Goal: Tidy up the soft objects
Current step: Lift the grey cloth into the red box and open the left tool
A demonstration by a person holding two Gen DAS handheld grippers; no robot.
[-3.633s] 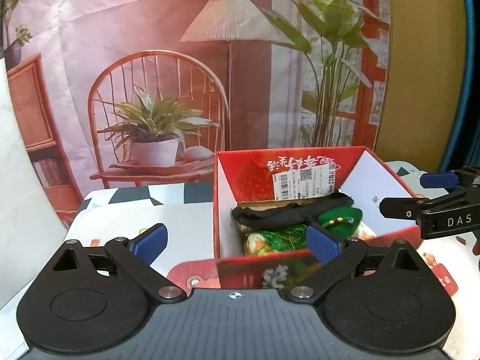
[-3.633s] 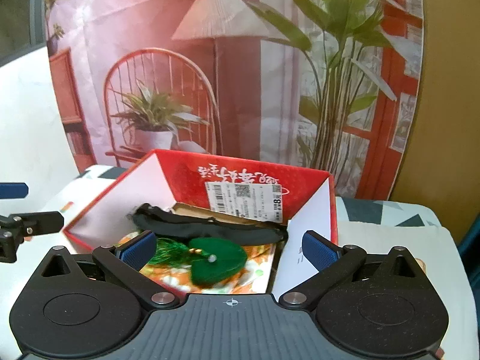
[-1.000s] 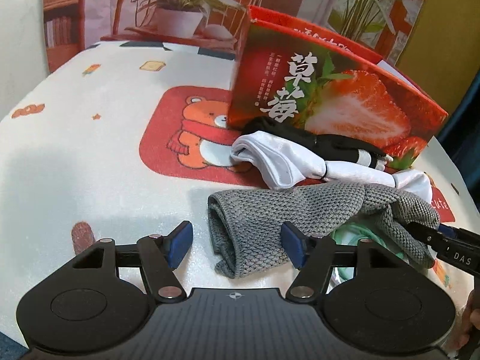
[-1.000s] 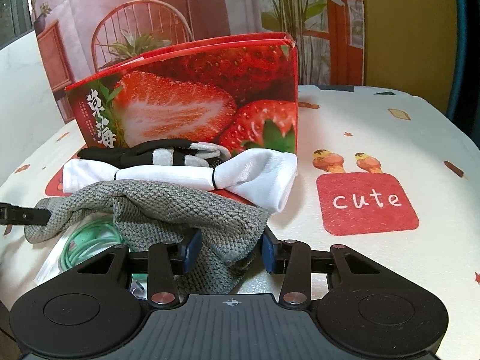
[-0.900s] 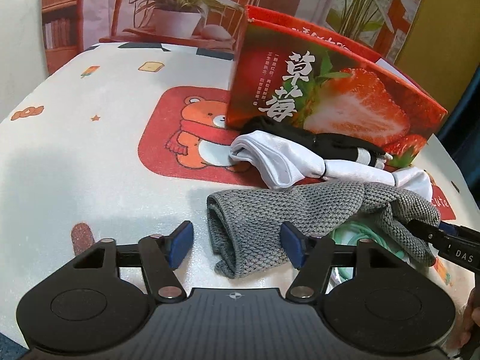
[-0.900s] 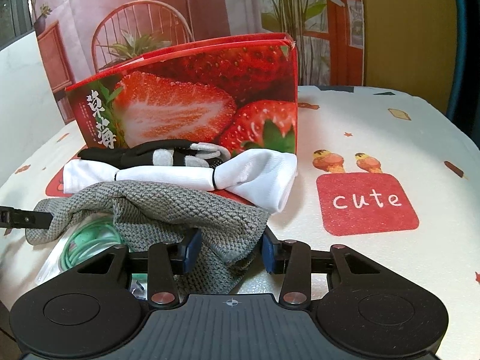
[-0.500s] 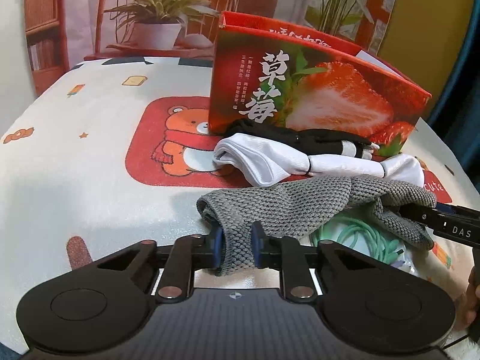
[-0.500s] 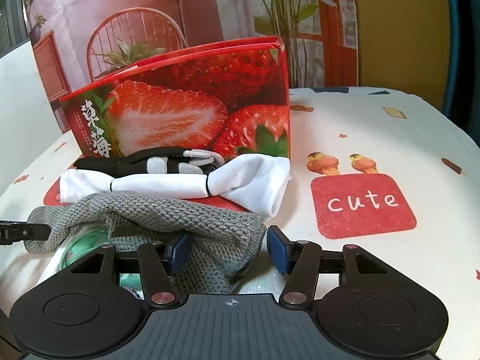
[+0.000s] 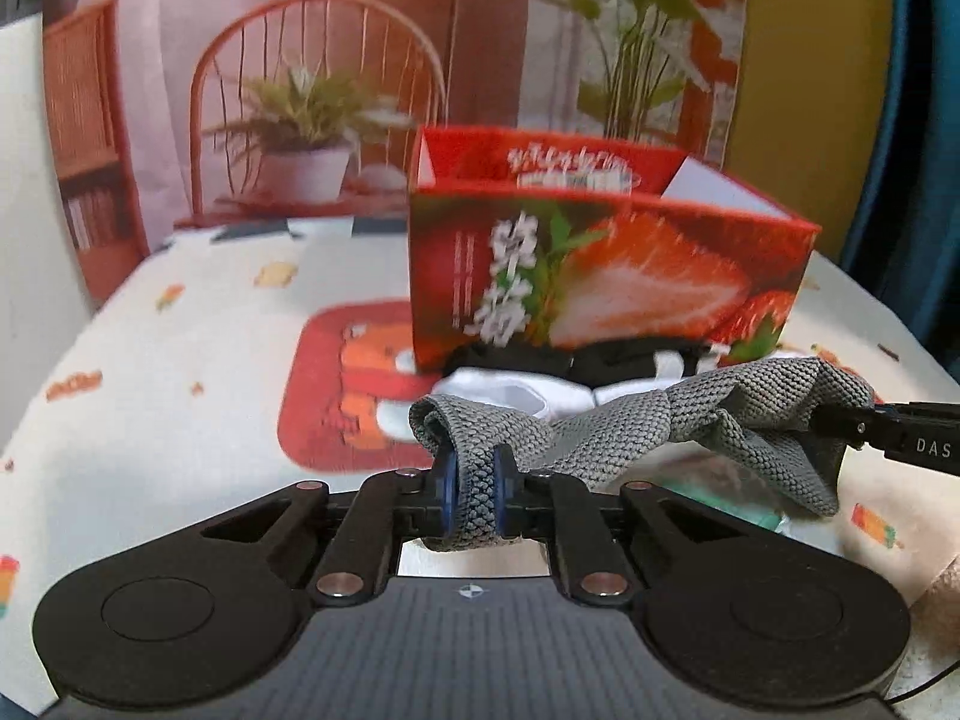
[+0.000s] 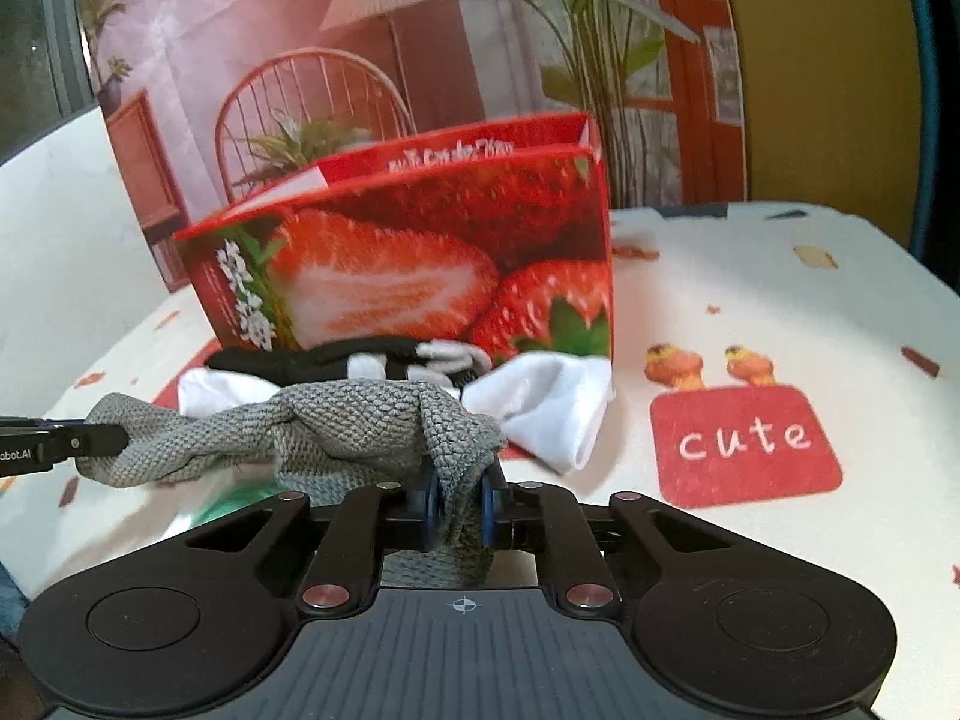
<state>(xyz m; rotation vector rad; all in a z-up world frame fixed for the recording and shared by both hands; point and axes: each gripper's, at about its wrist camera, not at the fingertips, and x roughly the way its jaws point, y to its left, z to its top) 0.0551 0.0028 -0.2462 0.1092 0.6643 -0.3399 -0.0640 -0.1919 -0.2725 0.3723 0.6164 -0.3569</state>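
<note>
Left gripper (image 9: 474,495): clamped on one end of grey cloth (image 9: 636,426).
Right gripper (image 10: 459,507): clamped on the other end.
Box (image 10: 420,258): at 12 o'clock, on counter (image 10: 780,312).

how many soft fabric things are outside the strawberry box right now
3. Grey knitted cloth held between left gripper and right gripper; white cloth and black-and-white item lying by the box. More may be hidden.
</note>
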